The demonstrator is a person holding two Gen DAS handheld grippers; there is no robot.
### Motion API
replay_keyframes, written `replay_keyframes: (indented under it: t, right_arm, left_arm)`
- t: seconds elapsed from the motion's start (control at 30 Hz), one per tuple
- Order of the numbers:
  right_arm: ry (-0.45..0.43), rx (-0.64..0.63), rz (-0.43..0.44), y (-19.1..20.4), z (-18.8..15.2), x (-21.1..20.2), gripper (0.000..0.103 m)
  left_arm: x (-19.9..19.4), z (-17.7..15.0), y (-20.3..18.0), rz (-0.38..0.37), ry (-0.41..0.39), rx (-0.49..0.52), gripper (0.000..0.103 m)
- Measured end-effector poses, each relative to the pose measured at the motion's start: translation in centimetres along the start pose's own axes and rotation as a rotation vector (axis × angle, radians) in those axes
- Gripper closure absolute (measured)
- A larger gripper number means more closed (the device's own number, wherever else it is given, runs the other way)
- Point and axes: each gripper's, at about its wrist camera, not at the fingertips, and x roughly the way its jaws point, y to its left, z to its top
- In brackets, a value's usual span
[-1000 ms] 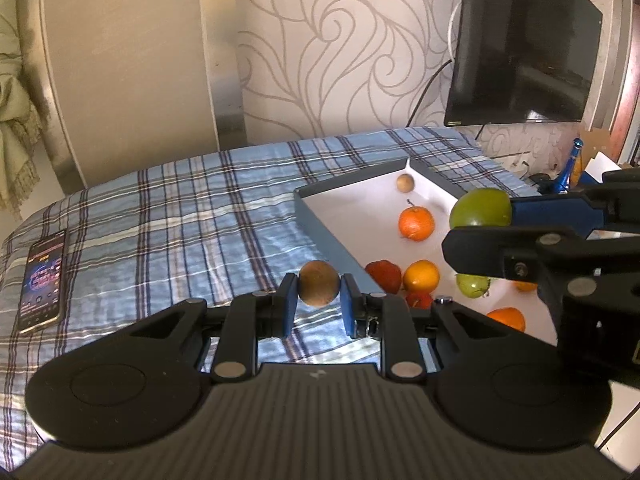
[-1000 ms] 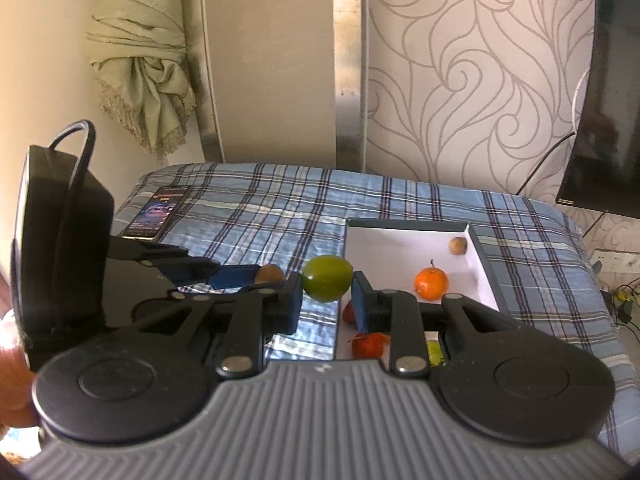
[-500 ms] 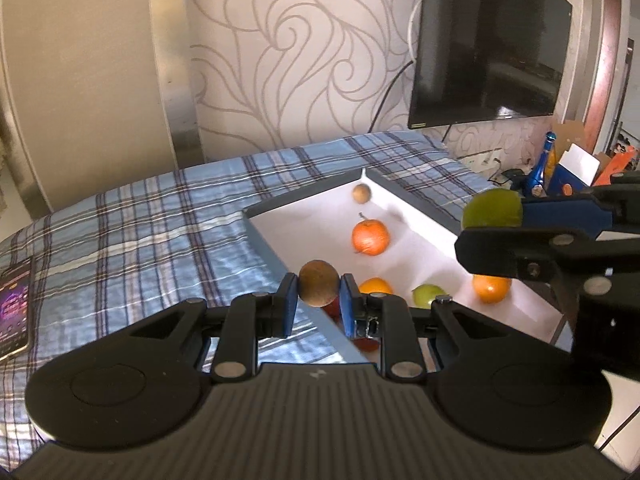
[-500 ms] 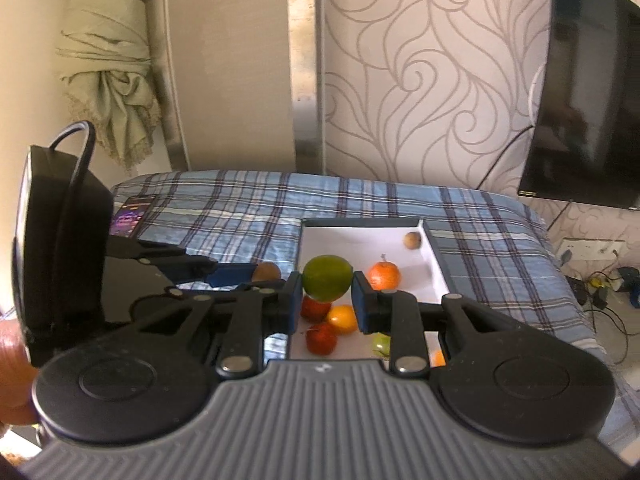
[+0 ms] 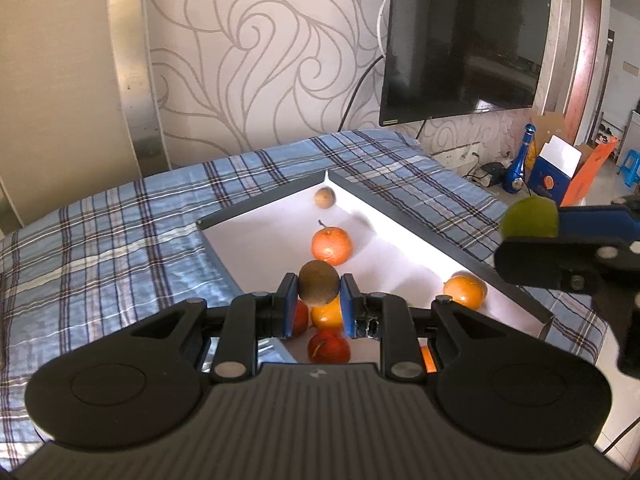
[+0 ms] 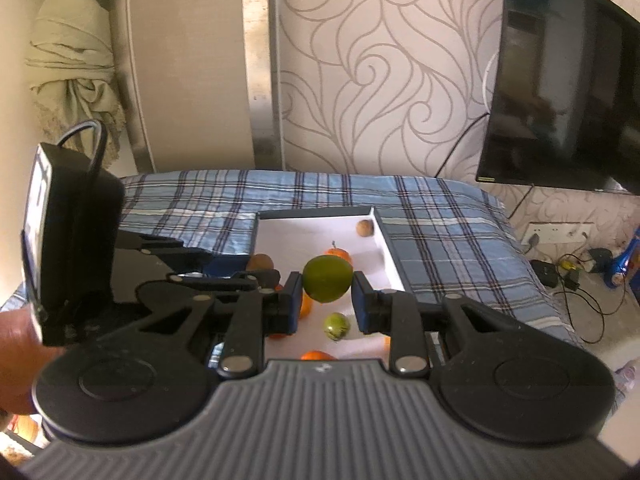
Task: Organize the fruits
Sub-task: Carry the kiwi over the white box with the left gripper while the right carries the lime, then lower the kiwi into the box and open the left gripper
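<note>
My left gripper [image 5: 319, 292] is shut on a brown kiwi [image 5: 319, 282] and holds it above the near part of a white box [image 5: 276, 228] with dark walls on the bed. My right gripper [image 6: 327, 286] is shut on a green fruit [image 6: 327, 278], also above the box [image 6: 312, 230]. The green fruit shows at the right edge of the left wrist view [image 5: 530, 216]. In the box lie oranges [image 5: 332, 245], a red fruit [image 5: 329, 346], a small green fruit [image 6: 337, 325] and a brown fruit [image 5: 324, 197] in the far corner.
The bed has a blue plaid cover [image 5: 112, 240]. A TV [image 5: 464, 40] hangs on the patterned wall. On the floor to the right are a blue bottle [image 5: 520, 160], cardboard boxes [image 5: 560, 168] and cables [image 6: 576, 276]. A knotted curtain [image 6: 72, 64] hangs at the left.
Both grippers have moved right and forward with their fruits, from beside the box to above it. The phone on the bed has left the left wrist view.
</note>
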Motion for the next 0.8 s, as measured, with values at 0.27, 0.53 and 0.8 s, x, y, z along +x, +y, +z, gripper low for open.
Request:
replay_keyframes:
  t: [0.27,0.53,0.8]
  right_arm:
    - [0.013,0.027,-0.039,-1.3,-0.7,-0.5,0.074]
    - [0.03,0.036,-0.057,-1.9,-1.1,-0.5,0.074]
    - [0.045,0.033,-0.066,-2.0,-1.4,-0.6,0.074]
  left_arm:
    - [1.7,0.6,-0.8,-0.014,0.011,0.012,0.076]
    - [3.6,1.5,-1.4,-0.015,0.018,0.012,0.076]
    - [5.5,1.9,-1.6,-0.013,0.032,0.007,0.076]
